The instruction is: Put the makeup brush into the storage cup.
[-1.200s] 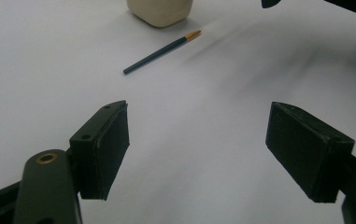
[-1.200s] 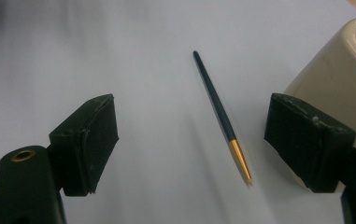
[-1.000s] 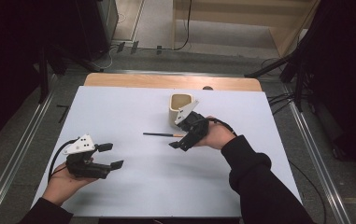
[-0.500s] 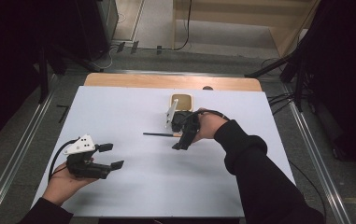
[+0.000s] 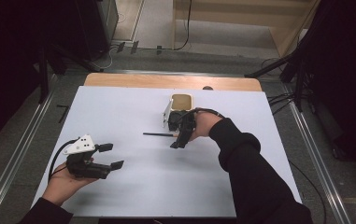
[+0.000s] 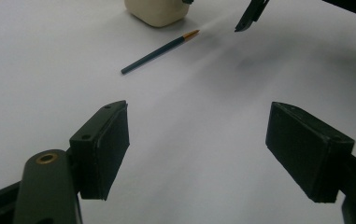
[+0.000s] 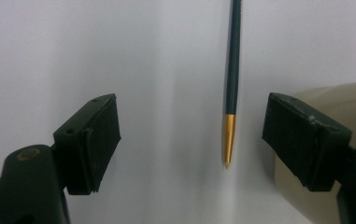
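A dark green pencil (image 5: 158,135) with a gold tip lies flat on the white table (image 5: 119,112), just left of a cream cup (image 5: 181,105). My right gripper (image 5: 178,135) hovers open over the pencil's gold end; in the right gripper view the pencil (image 7: 232,84) lies between the spread jaws, nearer the right one, with the cup (image 7: 334,154) behind that jaw. My left gripper (image 5: 111,156) rests open near the front left of the table, empty. In the left gripper view the pencil (image 6: 159,51) and the cup (image 6: 156,11) lie far ahead.
The white sheet covers most of the table, with a strip of bare wood (image 5: 166,82) along the far edge. Metal rails (image 5: 21,154) run along both sides. Cables (image 5: 185,28) lie on the floor beyond.
My right gripper has moved left and slightly toward the person, from beside the cup to over the pencil's gold end. The left gripper has stayed where it was.
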A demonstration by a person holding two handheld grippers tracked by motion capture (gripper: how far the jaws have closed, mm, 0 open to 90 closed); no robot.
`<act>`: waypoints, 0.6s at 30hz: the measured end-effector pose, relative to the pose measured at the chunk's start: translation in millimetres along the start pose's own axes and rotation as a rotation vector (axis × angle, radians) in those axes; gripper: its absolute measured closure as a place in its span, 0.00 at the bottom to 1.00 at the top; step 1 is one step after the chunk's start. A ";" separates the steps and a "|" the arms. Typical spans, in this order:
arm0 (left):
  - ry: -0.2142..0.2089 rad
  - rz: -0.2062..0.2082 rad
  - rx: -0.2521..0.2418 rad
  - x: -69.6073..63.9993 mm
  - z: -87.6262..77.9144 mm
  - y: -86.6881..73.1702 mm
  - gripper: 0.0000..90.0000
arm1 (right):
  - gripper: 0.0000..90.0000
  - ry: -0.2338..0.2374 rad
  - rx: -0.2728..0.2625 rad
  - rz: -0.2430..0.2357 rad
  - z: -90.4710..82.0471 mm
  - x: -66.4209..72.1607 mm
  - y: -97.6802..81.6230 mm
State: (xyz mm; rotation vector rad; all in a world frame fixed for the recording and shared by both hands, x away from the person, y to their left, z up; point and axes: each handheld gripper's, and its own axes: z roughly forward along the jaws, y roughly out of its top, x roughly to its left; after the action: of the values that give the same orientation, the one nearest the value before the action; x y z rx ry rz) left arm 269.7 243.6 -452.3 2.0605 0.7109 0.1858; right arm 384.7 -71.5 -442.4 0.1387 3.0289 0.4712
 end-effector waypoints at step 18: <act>-0.002 0.000 -0.001 0.2 -0.6 0.1 0.25 | 0.26 0.015 0.036 0.012 24.5 0.1 20.9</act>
State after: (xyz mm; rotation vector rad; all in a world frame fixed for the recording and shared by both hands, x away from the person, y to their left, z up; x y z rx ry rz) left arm 269.6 244.1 -451.9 2.0599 0.7094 0.1847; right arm 388.3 -44.3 -459.3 0.1558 3.0540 0.4208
